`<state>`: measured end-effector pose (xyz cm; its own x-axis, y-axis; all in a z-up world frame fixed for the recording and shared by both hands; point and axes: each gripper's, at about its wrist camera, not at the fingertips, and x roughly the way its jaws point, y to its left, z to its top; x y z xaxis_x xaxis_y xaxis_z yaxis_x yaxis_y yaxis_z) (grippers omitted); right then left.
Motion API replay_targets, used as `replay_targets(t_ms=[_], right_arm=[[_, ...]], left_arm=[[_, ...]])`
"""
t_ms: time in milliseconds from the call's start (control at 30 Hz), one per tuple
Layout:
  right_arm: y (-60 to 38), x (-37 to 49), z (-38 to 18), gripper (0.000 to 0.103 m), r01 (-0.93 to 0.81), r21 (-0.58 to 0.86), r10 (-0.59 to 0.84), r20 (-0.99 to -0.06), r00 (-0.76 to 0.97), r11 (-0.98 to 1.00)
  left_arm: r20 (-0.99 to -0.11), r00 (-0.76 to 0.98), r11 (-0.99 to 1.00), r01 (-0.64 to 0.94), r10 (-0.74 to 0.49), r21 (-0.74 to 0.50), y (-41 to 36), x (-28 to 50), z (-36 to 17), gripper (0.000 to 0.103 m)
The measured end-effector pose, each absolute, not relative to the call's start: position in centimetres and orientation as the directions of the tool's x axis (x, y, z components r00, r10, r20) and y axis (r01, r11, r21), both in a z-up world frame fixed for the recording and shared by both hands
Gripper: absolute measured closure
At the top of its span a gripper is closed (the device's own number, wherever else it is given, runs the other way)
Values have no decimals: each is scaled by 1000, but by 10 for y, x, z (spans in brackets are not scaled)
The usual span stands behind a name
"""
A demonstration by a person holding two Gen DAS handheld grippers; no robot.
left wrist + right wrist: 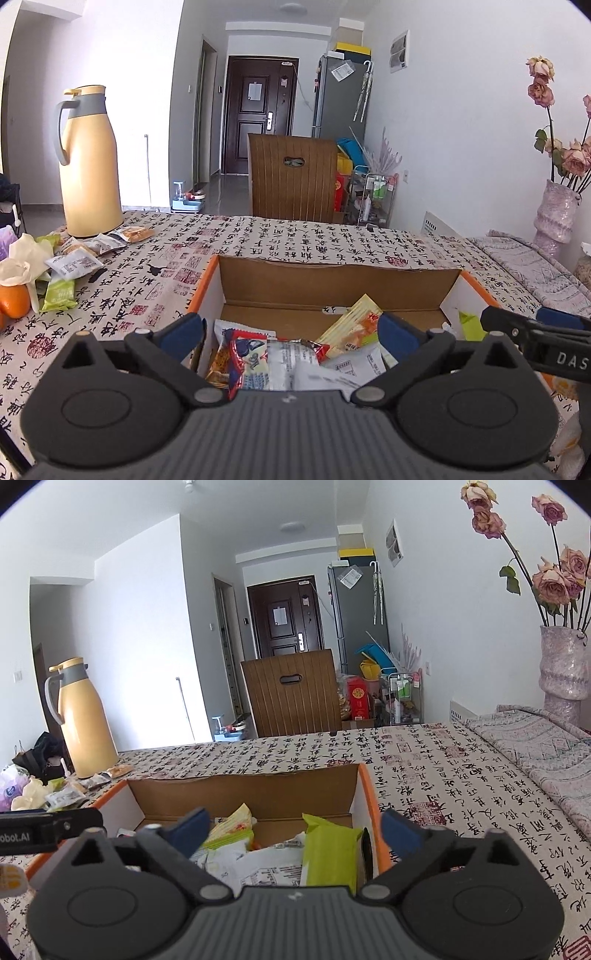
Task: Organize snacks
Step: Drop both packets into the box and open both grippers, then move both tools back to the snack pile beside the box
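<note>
An open cardboard box [332, 284] with orange outer sides stands on the patterned tablecloth and holds several snack packets. Among them are a red-and-blue packet [247, 362], a yellow striped one [354, 325] and a green one [328, 849]. My left gripper [293, 332] hovers over the box's near left part, jaws wide open, pads touching nothing. My right gripper [297, 829] hangs over the near right part of the box [240, 797], open too, with the green packet lying loose below it. Each gripper shows at the edge of the other's view.
More loose snack packets [85, 258] lie at the table's left by a yellow thermos jug [90, 162], with an orange [13, 302] and crumpled tissue. A vase of dried roses [563, 672] stands at the right. A wooden chair [291, 177] is behind the table.
</note>
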<state>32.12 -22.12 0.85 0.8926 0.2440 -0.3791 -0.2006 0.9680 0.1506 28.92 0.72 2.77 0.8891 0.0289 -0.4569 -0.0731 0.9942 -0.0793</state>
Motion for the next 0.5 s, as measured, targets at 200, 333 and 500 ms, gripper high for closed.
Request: replay_targets(t_ms=[200, 333, 500], right_arm=[[-221, 318, 9, 0, -193, 144, 234, -374, 898, 971], [-221, 315, 11, 0, -193, 144, 233, -366, 901, 971], [-221, 310, 19, 0, -184, 131, 218, -350, 911, 974]], left_arm=[[-449, 893, 994, -72, 26, -86, 8, 286, 29, 0], [-444, 896, 994, -71, 24, -89, 7, 283, 31, 0], [-432, 902, 993, -68, 20, -95, 6, 278, 40, 0]])
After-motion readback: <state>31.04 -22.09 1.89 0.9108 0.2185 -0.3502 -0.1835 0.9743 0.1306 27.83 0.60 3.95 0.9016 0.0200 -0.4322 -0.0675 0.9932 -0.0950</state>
